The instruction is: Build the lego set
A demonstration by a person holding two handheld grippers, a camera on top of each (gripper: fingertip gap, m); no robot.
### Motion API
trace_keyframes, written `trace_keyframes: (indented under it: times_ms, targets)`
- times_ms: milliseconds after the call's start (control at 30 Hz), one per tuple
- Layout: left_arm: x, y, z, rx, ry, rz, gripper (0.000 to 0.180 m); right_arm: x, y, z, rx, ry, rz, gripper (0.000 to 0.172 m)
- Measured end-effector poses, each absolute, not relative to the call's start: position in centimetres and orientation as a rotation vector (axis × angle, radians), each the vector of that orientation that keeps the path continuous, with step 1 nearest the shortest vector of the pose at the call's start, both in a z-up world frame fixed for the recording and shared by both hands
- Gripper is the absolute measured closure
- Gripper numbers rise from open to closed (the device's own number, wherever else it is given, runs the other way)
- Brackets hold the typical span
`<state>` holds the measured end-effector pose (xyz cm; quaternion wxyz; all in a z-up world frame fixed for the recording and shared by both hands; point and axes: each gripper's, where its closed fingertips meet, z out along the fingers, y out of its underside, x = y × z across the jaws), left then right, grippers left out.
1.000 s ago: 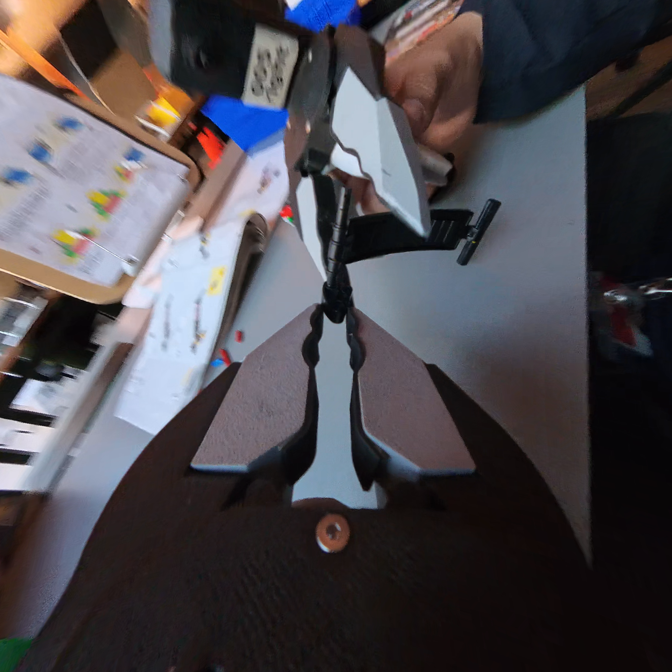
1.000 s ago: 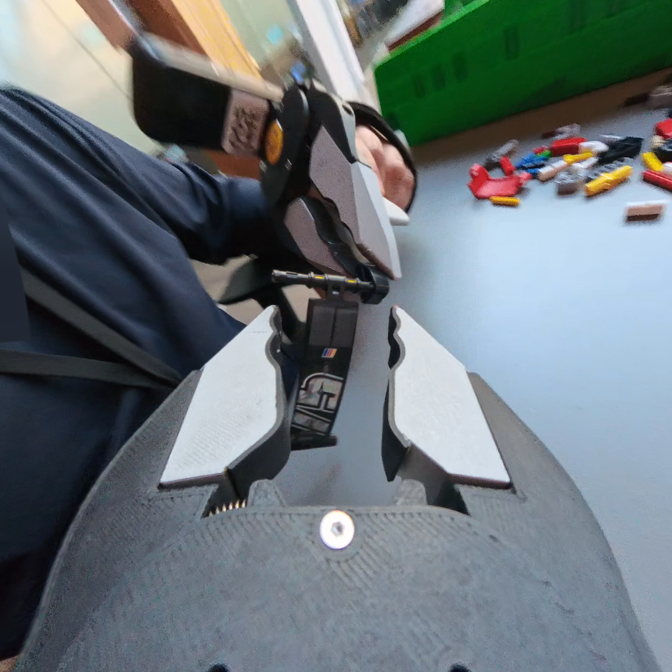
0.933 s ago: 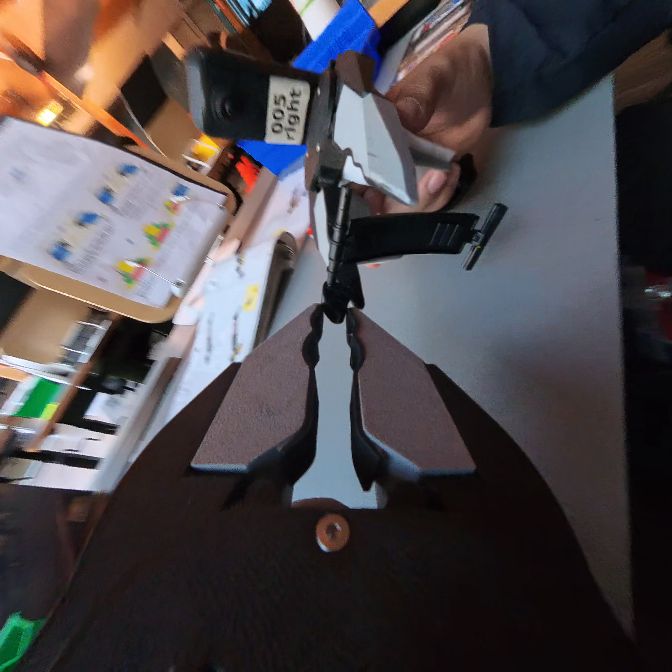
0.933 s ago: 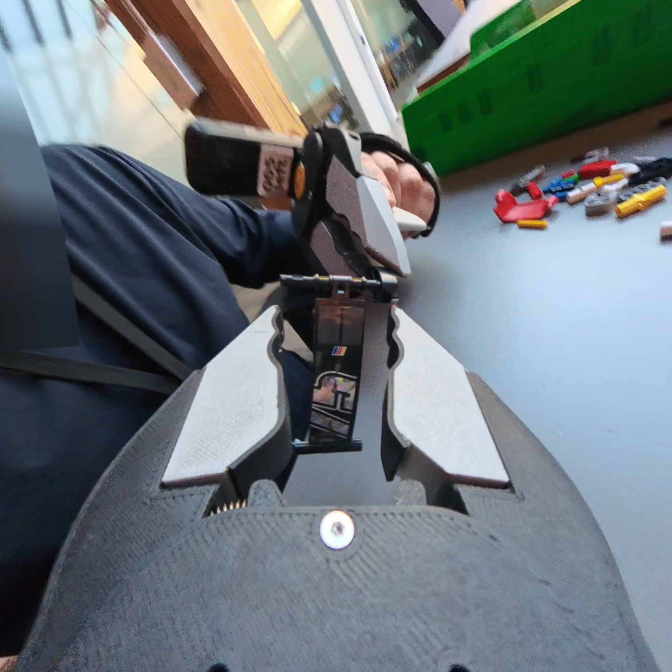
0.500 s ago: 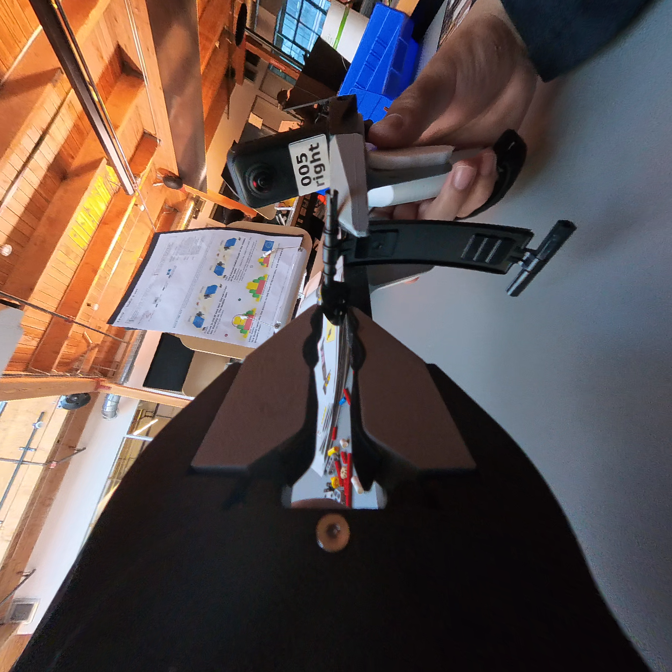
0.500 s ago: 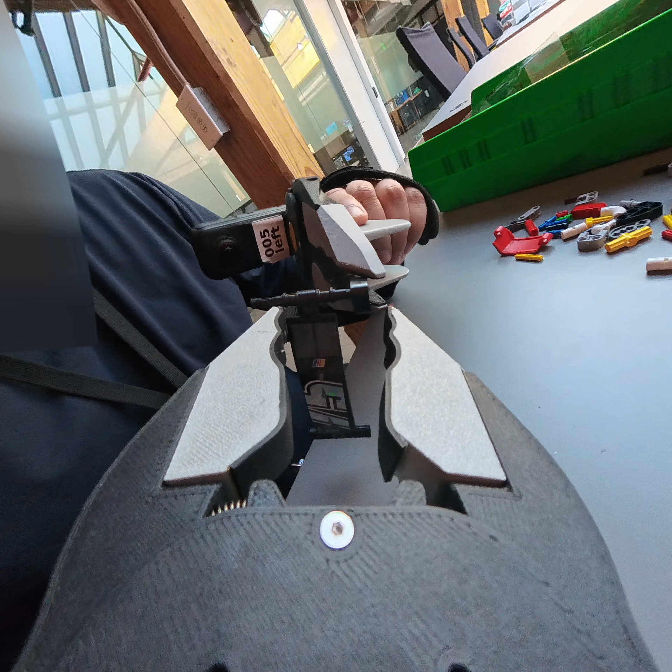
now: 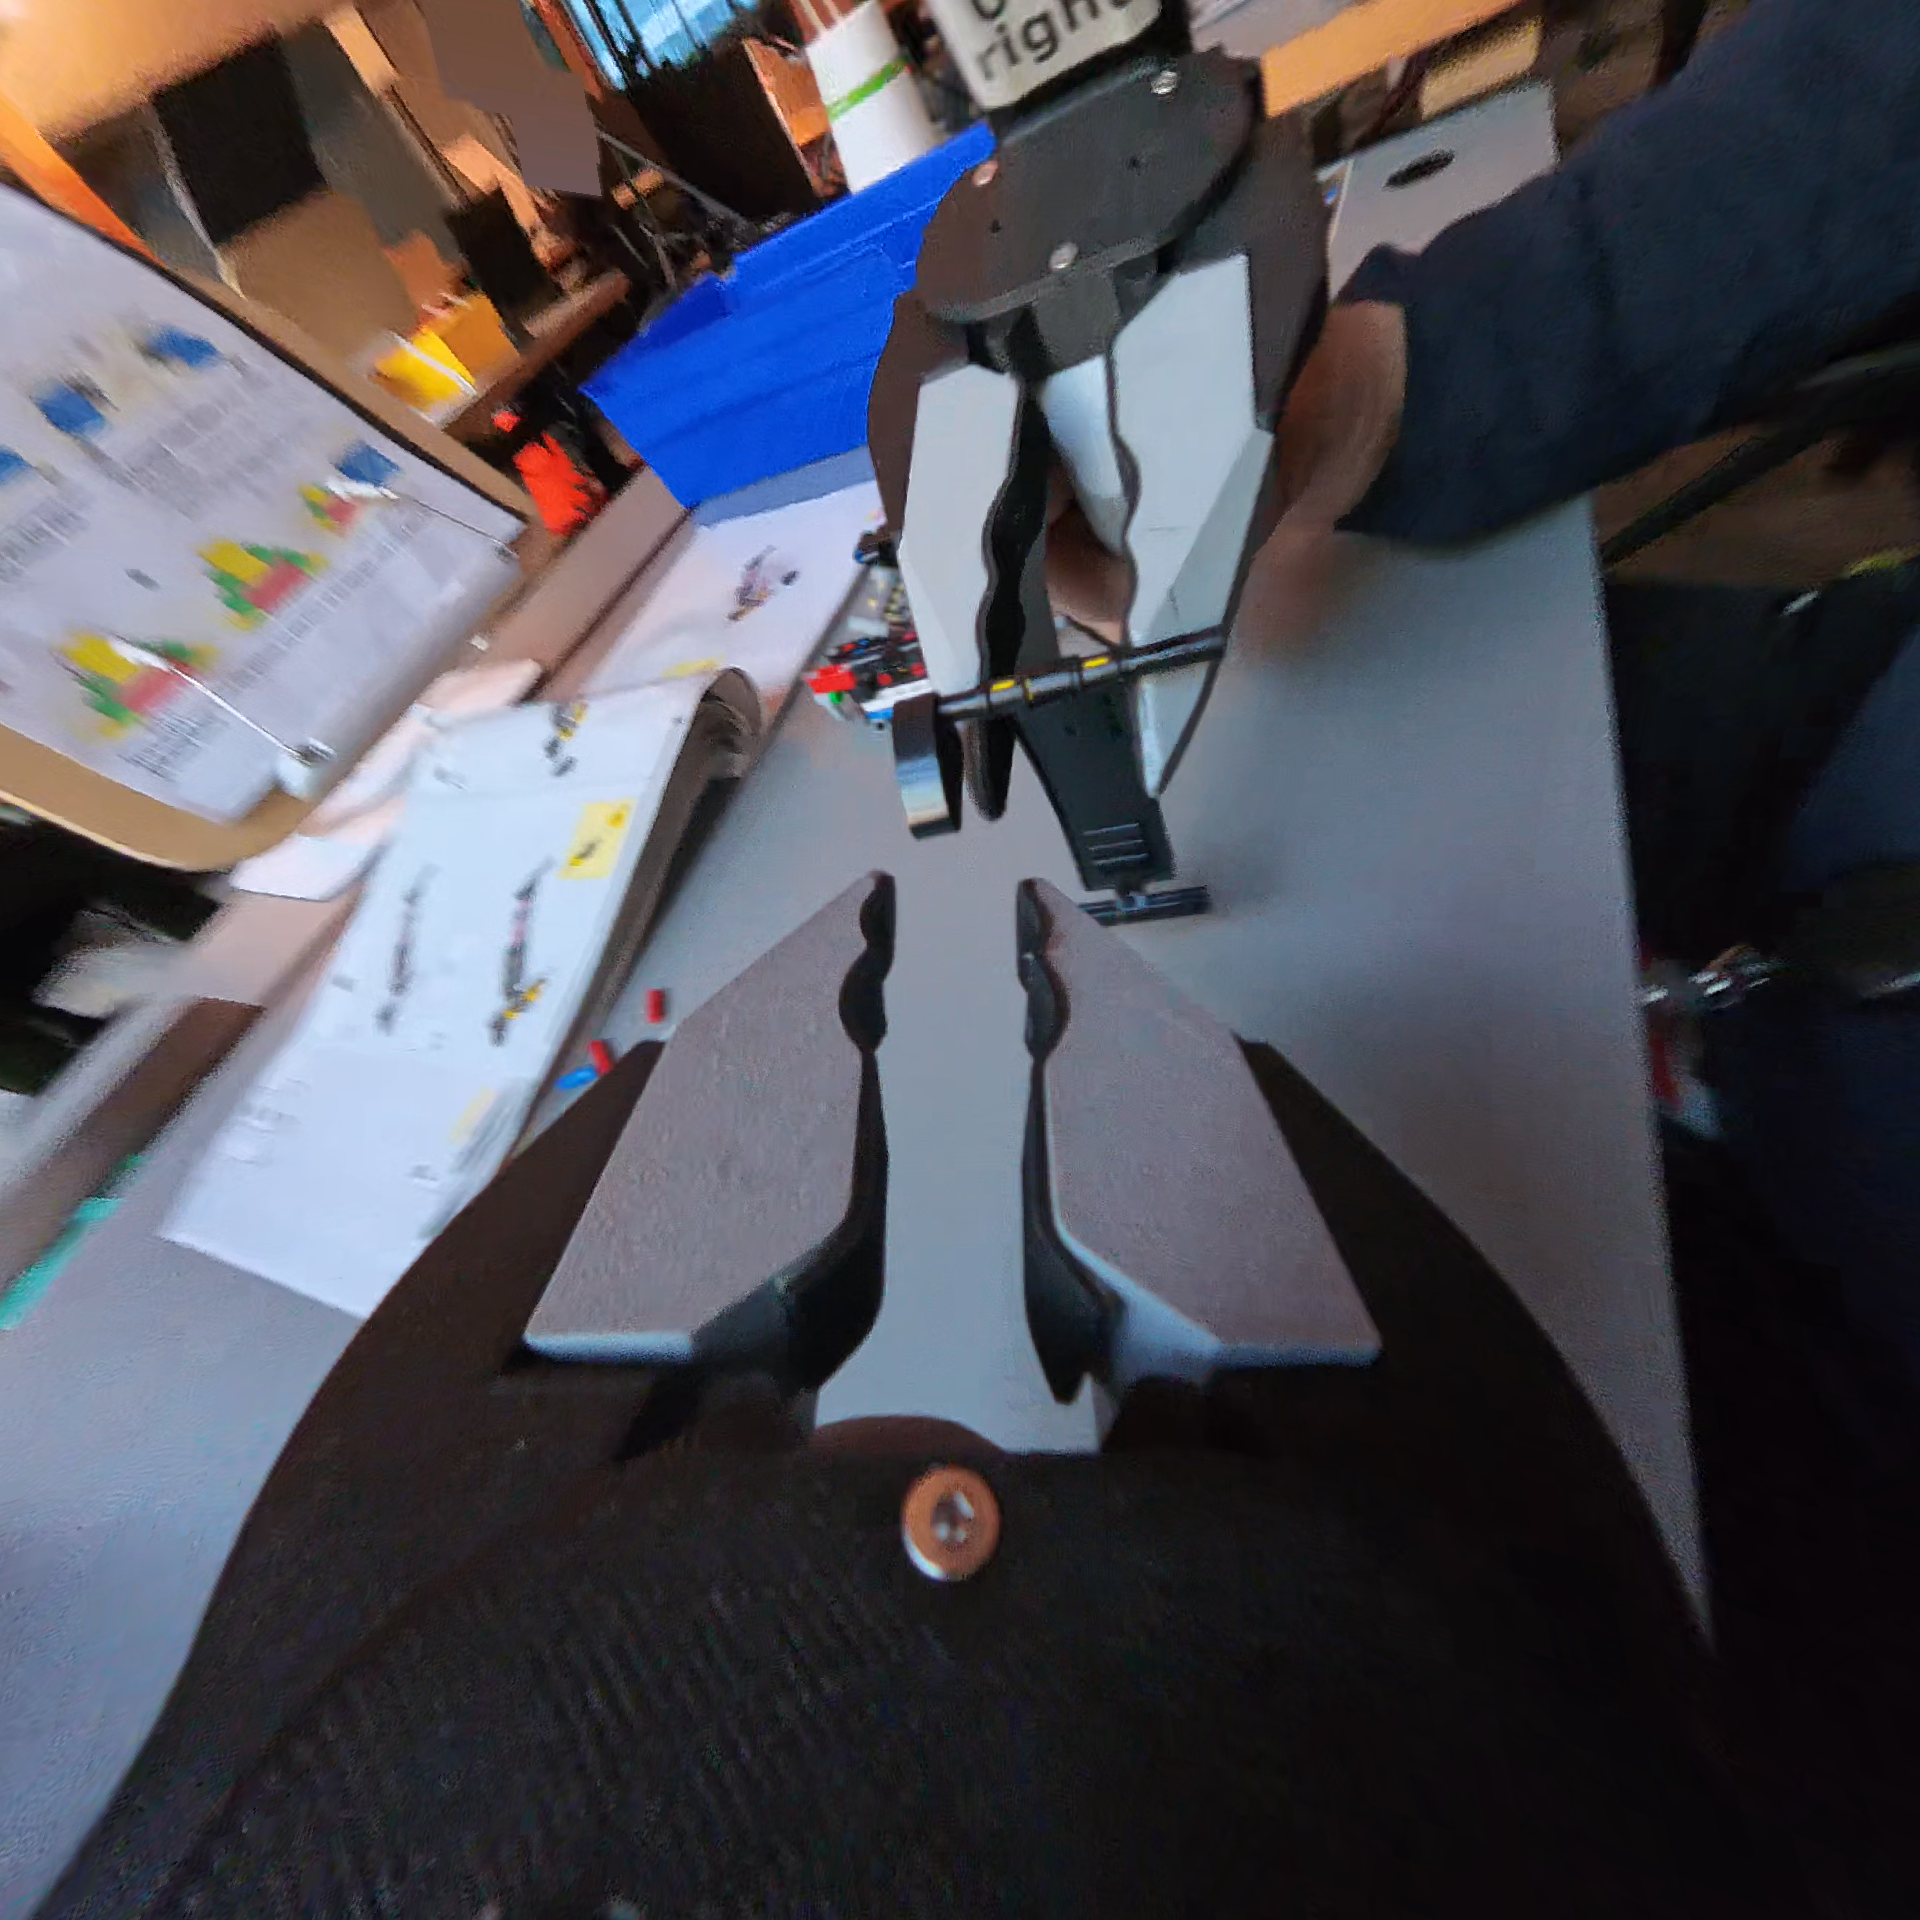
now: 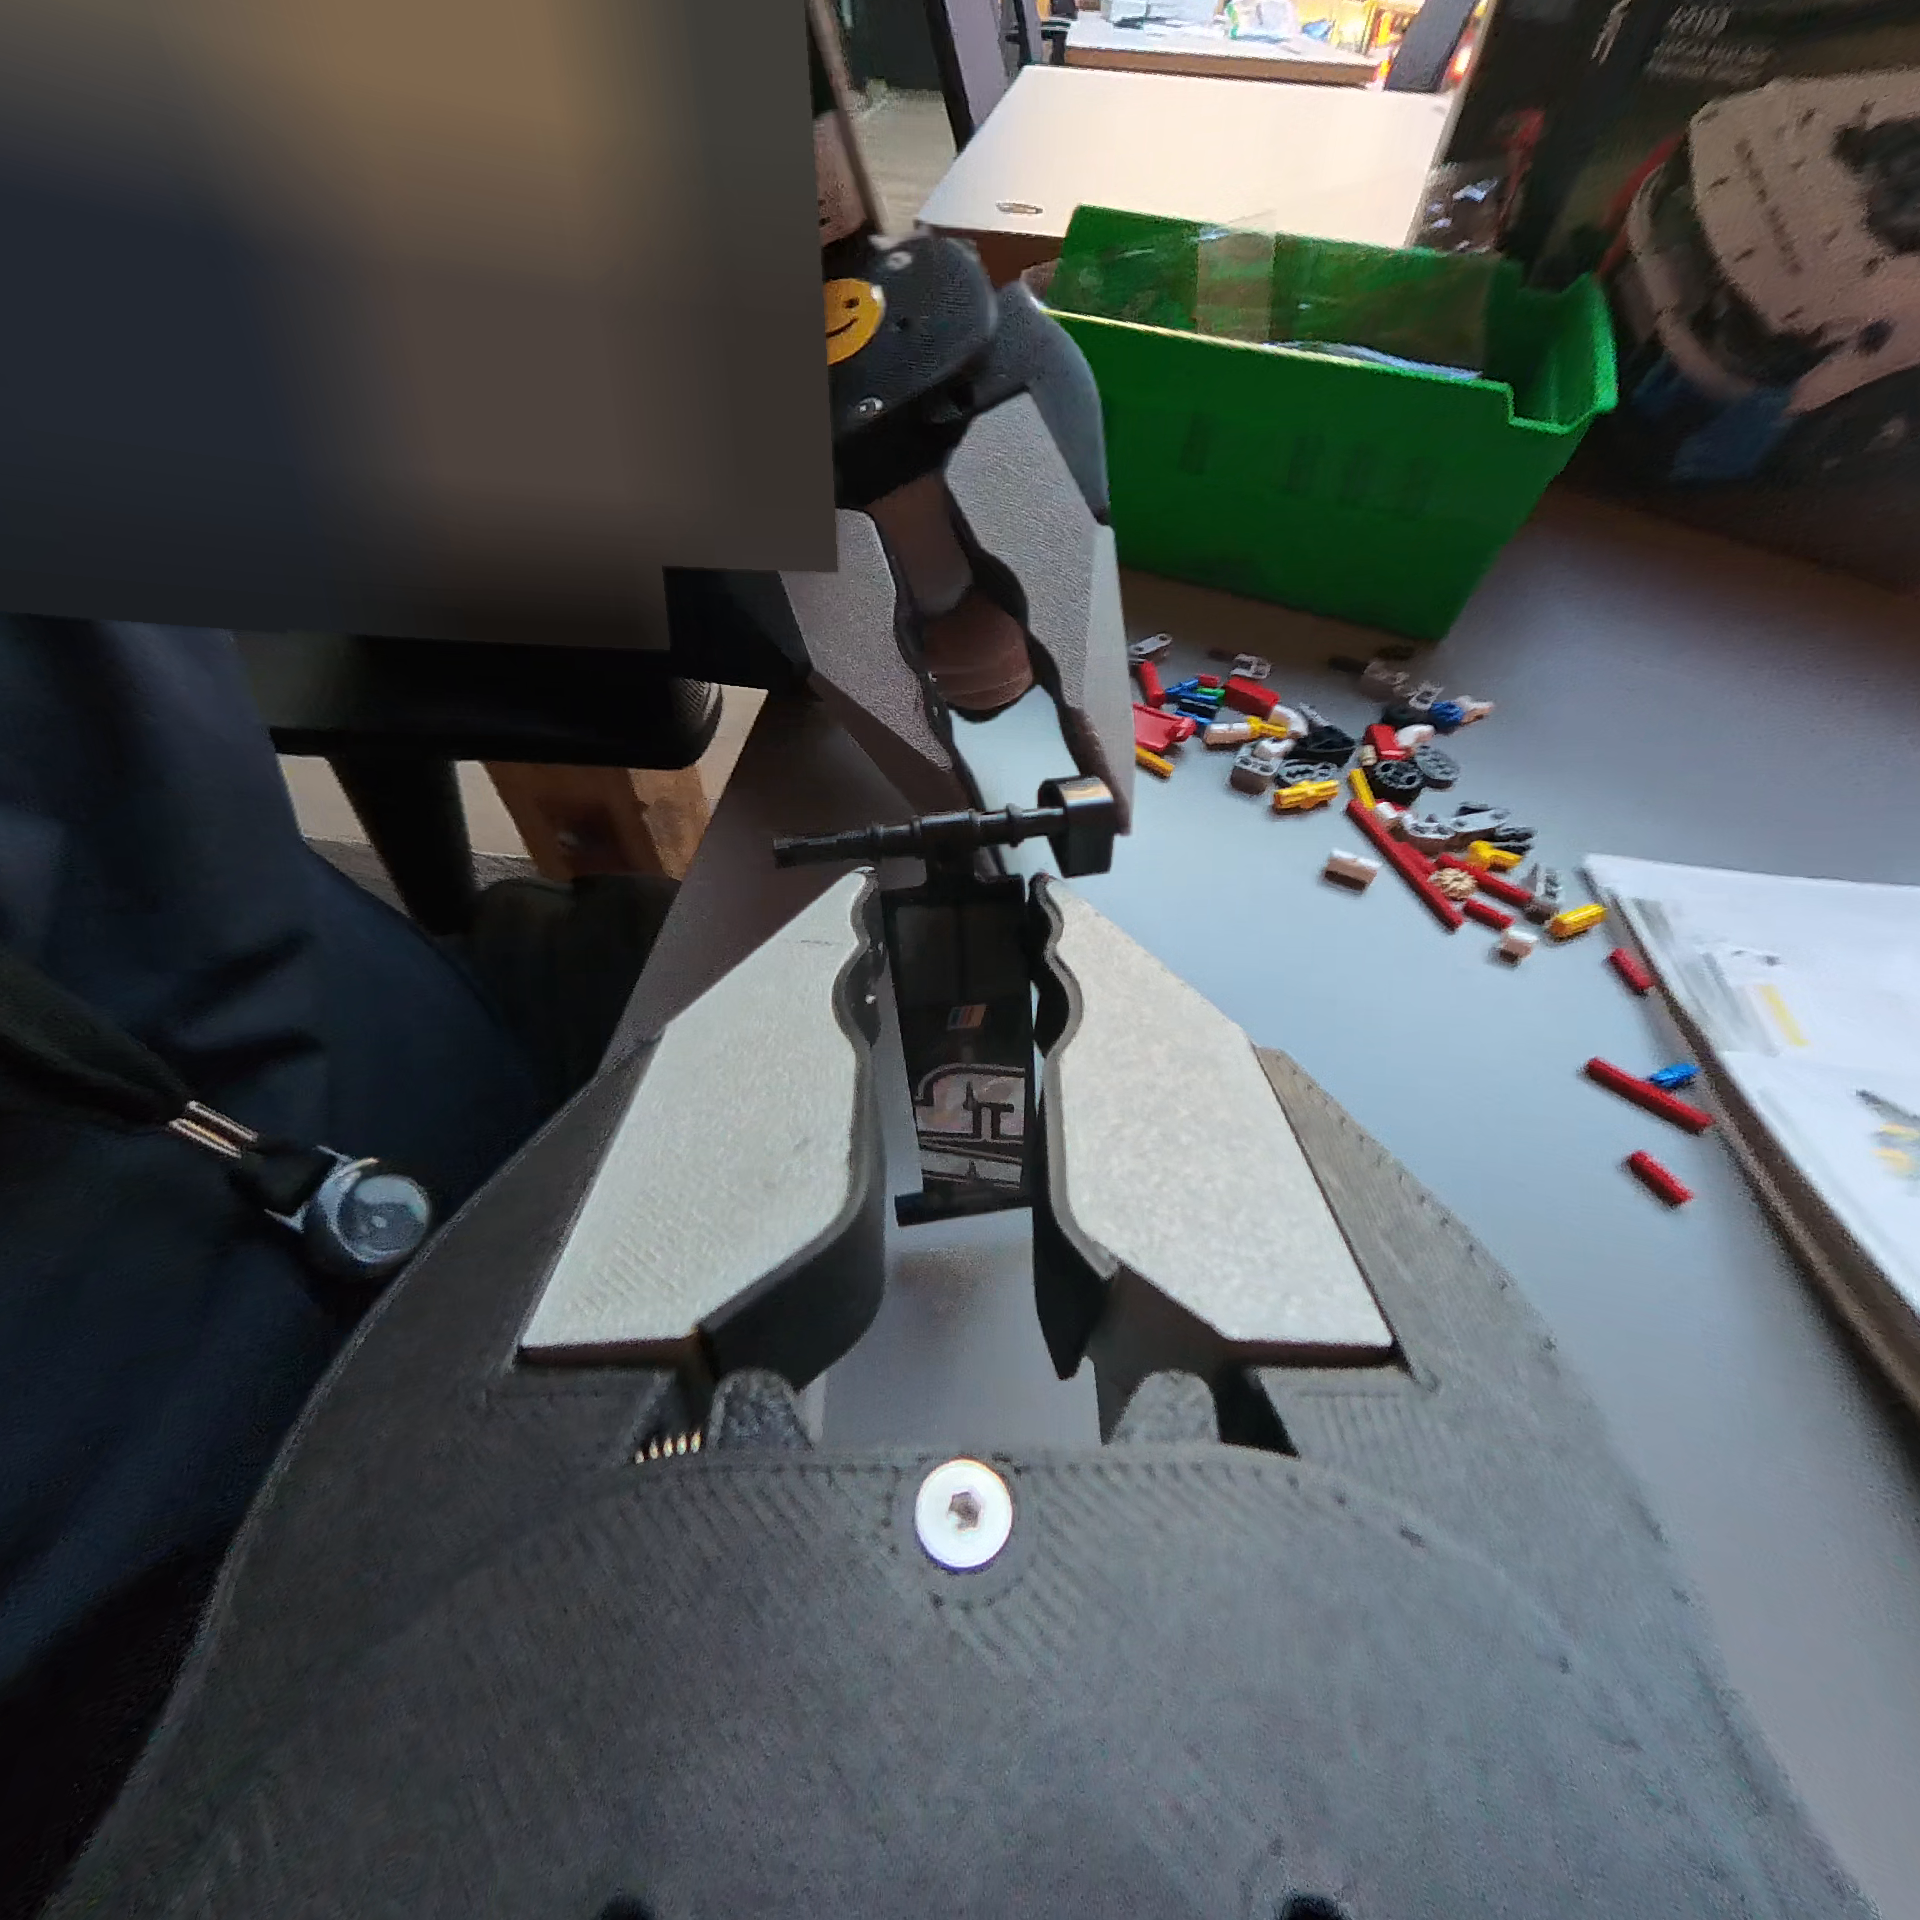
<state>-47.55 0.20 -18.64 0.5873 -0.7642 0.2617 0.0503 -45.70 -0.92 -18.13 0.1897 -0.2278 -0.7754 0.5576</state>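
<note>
A grey table (image 8: 1455,1039) carries my work, with a green bin (image 8: 1330,447) at its far edge and loose building-toy parts (image 8: 1382,790) scattered just in front of that bin; an open instruction booklet (image 7: 447,935) lies off to the side.

My right gripper (image 8: 951,914) is pinching a flat black panel piece (image 8: 966,1060), both pads pressed on its edges, with a black axle (image 8: 935,831) and its end knob crossing the top of the panel. My left gripper (image 7: 951,914) stands spread with nothing between its fingers, a little short of that knob.

The pinch sits on narrow edges, so I think a twist could let the panel pivot or slip; motion blur makes this hard to judge.

A second ago my left fingers were clamped on the axle and my right ones stood wide around the panel; the hold has now changed hands.
</note>
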Motion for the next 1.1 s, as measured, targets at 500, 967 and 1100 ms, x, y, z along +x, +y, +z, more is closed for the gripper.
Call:
trace_keyframes:
  times_ms: [500, 967, 1100]
  targets:
    - [-46.3, 0.4, -17.8, -1.888, 0.594, -0.038, 0.175, -45.4, -1.3, -19.0, -0.474, -2.194, 1.252, 0.147]
    - [-46.2, 0.9, -17.7, -1.854, 0.629, 0.089, 0.175, -44.8, -0.9, -17.9, -0.460, -2.116, 1.413, 0.105]
    - [-46.1, 1.0, -17.8, -1.868, 0.631, 0.100, 0.175, -45.0, -1.2, -18.0, -0.423, -2.095, 1.347, 0.108]
